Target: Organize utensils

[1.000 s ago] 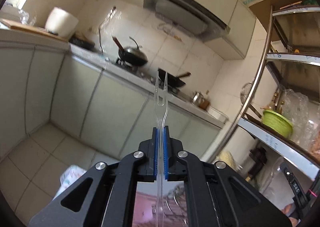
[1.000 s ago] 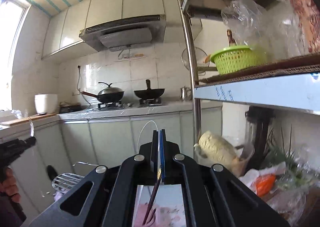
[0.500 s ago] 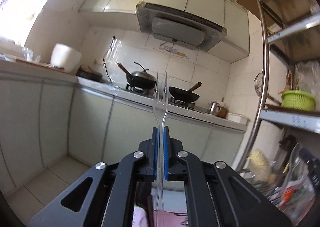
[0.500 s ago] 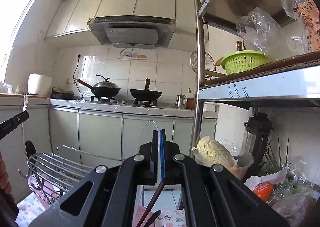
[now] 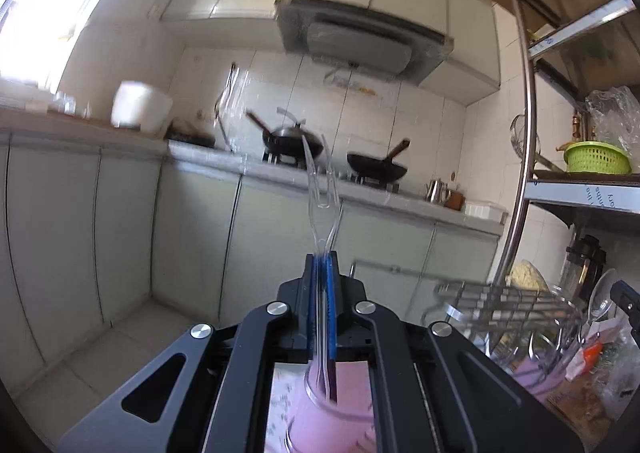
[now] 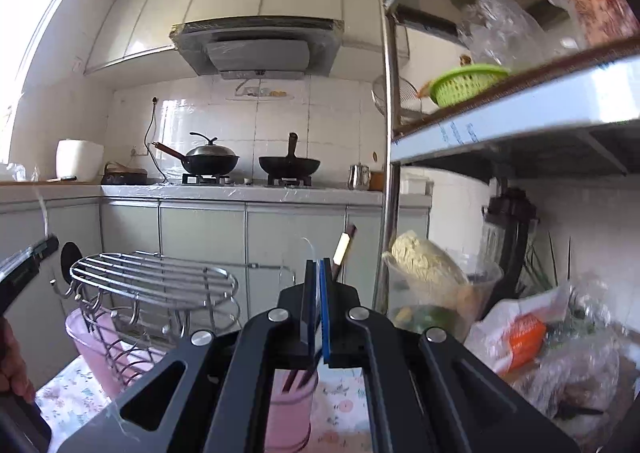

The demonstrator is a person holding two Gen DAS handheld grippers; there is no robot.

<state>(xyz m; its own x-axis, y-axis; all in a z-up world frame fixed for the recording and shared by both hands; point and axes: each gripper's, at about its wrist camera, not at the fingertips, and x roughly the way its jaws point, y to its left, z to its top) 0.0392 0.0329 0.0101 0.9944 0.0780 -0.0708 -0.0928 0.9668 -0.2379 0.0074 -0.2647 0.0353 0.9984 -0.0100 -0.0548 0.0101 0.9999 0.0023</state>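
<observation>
The left gripper [image 5: 321,253] is clamped on a clear plastic fork [image 5: 320,189], gripped partway along its handle so that the prongs stand up ahead of the pads and the lower end hangs below them. That lower end is seen reaching down to the mouth of a pink cup [image 5: 332,413] directly beneath the gripper; the upright hold seems chosen so the fork can be dropped in handle-first. To the right of this gripper a wire rack [image 5: 508,301] is seen.

The right gripper [image 6: 319,265] is closed, with a thin clear plastic utensil [image 6: 310,253] pinched between the pads; only its curved top shows above them, so its kind cannot be told. Just below and ahead of this gripper stands a pink cup [image 6: 290,409] with dark chopsticks [image 6: 344,249] already leaning in it, their tips rising past the pads on the right. The wire rack [image 6: 156,281] lies to the left, over a pink tub [image 6: 96,349]. Both utensils are judged to be lined up over a cup for release.
</observation>
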